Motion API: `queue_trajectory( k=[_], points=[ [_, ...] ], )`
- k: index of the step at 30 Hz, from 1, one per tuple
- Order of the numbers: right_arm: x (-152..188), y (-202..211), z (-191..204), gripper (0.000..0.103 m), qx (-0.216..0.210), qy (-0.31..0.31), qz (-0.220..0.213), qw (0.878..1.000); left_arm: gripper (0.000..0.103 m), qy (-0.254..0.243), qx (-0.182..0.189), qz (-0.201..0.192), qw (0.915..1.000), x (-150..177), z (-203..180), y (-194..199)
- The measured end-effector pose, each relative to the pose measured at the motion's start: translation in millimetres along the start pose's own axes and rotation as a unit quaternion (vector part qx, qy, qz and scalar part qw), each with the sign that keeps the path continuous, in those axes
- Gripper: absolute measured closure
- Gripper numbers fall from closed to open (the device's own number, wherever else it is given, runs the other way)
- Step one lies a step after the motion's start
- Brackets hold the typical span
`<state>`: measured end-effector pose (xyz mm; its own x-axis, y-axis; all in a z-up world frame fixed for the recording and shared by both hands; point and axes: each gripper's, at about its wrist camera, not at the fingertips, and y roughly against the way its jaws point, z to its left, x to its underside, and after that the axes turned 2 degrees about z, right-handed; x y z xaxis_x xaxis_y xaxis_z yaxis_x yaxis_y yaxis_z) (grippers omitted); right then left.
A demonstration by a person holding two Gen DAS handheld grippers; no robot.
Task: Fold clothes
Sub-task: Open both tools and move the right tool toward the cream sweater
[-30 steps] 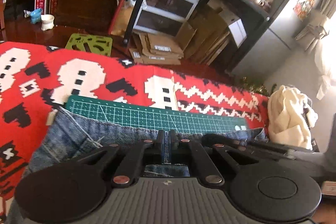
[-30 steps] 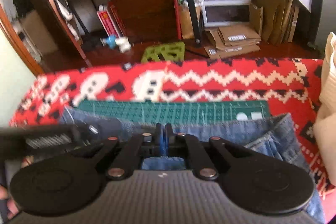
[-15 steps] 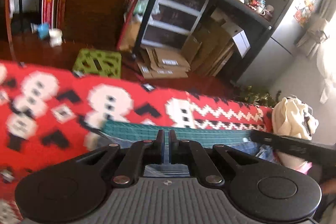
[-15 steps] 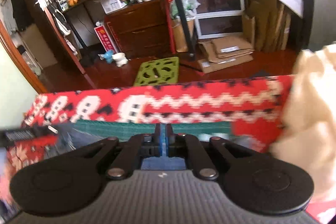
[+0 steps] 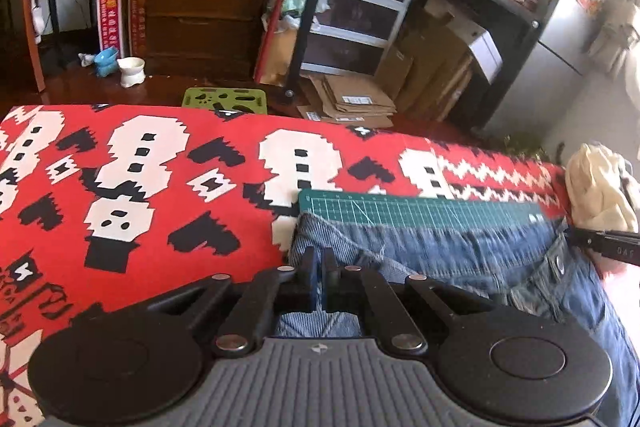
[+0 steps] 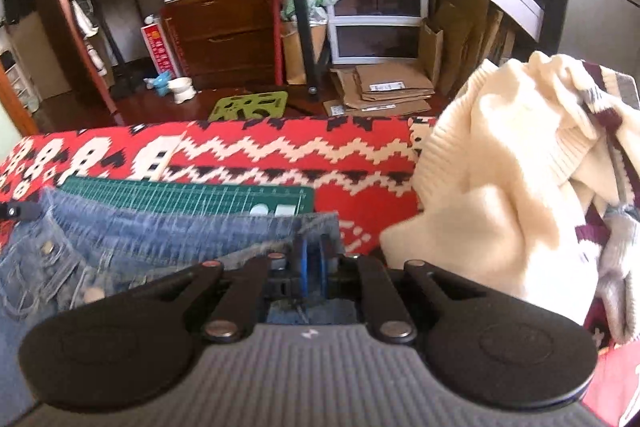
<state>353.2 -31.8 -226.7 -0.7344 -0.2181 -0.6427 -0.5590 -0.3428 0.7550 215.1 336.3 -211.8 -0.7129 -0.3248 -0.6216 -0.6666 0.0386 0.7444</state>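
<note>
The blue jeans [image 5: 440, 255] lay on a green cutting mat [image 5: 420, 213], and the mat lay on a red blanket [image 5: 160, 187] with white and black shapes. Only the far strip of the mat showed past the jeans. The jeans reached across the near part of the blanket, with a metal button [image 5: 559, 264] showing near their right end.

The left gripper [image 5: 319, 281] was at the left end of the jeans. Its two jaws were squeezed almost together, with a thin bit of blue cloth pinched between them. More denim showed just under the jaws.

The right gripper [image 6: 314, 267] was at the right end of the jeans [image 6: 160, 239], close to the mat's [image 6: 180, 197] right corner. Its jaws were nearly closed too, and blue cloth sat between them.

A cream sweater [image 6: 500, 187] lay in a heap at the right edge of the blanket [image 6: 300, 155], just beside the right gripper. It had dark red and grey parts on its far side.

Past the far edge of the blanket was a dark floor with a green stool [image 6: 251, 109], flat cardboard boxes [image 6: 384, 93] and a white bowl [image 5: 131, 71].
</note>
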Motion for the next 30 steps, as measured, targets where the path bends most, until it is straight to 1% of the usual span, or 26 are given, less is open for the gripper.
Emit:
queue_trajectory(
  k=[1, 2, 11, 13, 17, 18, 19, 22, 26, 30],
  points=[
    [-3, -4, 0, 0.096, 0.004, -0.001, 0.001, 1.0, 0.101, 0.003, 0.0, 0.0, 1.0, -2, 0, -2],
    [-6, -7, 1, 0.099, 0.009, -0.002, -0.001, 1.0, 0.101, 0.004, -0.001, 0.001, 1.0, -4, 0, -4],
    [-22, -16, 5, 0.099, 0.024, -0.005, 0.003, 1.0, 0.101, 0.004, 0.007, 0.001, 1.0, -18, 0, -15],
    [-25, -11, 7, 0.098, 0.021, -0.004, -0.004, 1.0, 0.101, 0.01, 0.006, -0.002, 0.9999, -24, 1, -14],
    [-26, 8, 5, 0.097, 0.013, -0.007, -0.02, 1.0, 0.099, 0.019, 0.006, -0.028, 0.9994, -34, 6, 0],
    [-24, 12, 4, 0.093, 0.013, -0.005, -0.021, 1.0, 0.099, 0.022, 0.008, -0.031, 0.9992, -35, 9, 4],
    [-21, 17, 3, 0.091, 0.013, -0.003, -0.021, 1.0, 0.099, 0.024, 0.009, -0.033, 0.9991, -34, 12, 8],
    [-11, 28, 0, 0.091, 0.008, 0.002, -0.02, 1.0, 0.098, 0.025, 0.013, -0.026, 0.9992, -26, 23, 16],
    [5, 38, -3, 0.091, 0.003, 0.007, -0.015, 1.0, 0.085, 0.011, 0.022, -0.008, 0.9997, -11, 28, 17],
    [17, 41, -3, 0.091, 0.0, -0.005, -0.011, 1.0, 0.081, 0.002, 0.016, 0.007, 0.9998, -4, 25, 8]
  ],
)
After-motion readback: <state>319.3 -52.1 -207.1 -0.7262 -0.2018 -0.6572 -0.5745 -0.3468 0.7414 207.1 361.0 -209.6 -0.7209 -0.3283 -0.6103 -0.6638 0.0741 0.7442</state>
